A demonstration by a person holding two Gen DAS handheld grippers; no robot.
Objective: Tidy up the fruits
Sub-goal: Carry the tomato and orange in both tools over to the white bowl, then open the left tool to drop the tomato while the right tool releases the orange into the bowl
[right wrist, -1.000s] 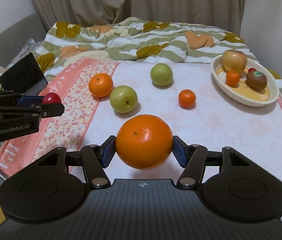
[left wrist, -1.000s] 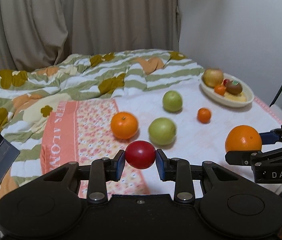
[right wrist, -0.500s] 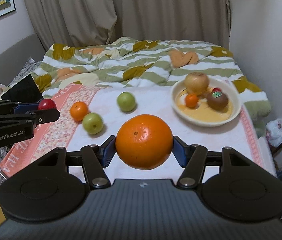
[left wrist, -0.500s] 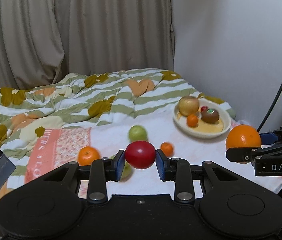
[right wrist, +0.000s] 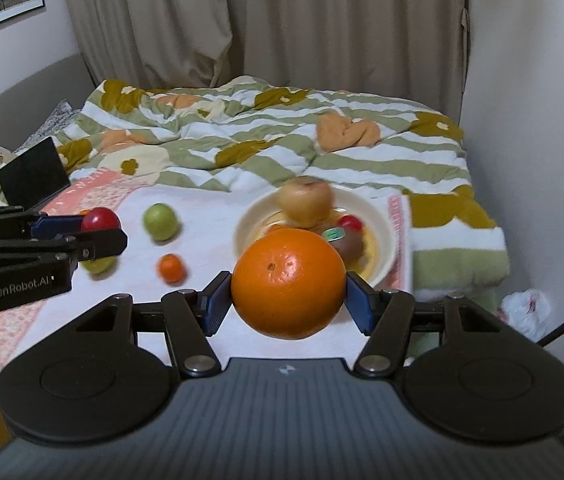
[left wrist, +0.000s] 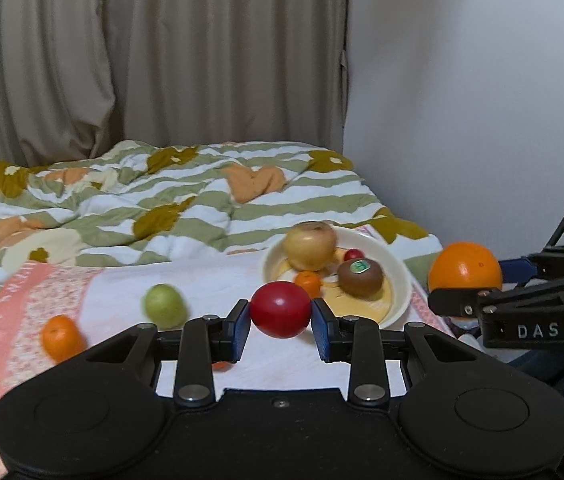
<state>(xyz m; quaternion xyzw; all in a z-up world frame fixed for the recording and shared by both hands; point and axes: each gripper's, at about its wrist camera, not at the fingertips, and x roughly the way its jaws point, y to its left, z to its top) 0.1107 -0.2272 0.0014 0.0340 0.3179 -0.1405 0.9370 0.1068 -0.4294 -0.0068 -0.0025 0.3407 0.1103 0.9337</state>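
My left gripper (left wrist: 280, 313) is shut on a small red fruit (left wrist: 280, 309), held in the air in front of the white bowl (left wrist: 398, 280). My right gripper (right wrist: 287, 286) is shut on a large orange (right wrist: 287, 282), also lifted, and shows at the right of the left wrist view as the large orange (left wrist: 465, 271). The bowl (right wrist: 385, 236) holds a yellow apple (right wrist: 303, 200), a kiwi (left wrist: 361, 276), a small mandarin (left wrist: 308, 282) and a small red fruit (right wrist: 350, 223). On the bed lie a green apple (right wrist: 160, 221), a mandarin (right wrist: 170, 268) and an orange (left wrist: 60, 337).
A striped flowered blanket (right wrist: 274, 136) is bunched behind the fruit. A dark tablet (right wrist: 34, 178) leans at the left. Curtains (left wrist: 162, 60) and a white wall (left wrist: 473, 100) stand behind the bed. A second green fruit (right wrist: 98, 265) sits partly hidden behind the left gripper.
Both grippers, each still holding its fruit, have drawn back from the bed and risen a little. The bed and bowl look farther off, and the bowl now sits behind the held fruits.
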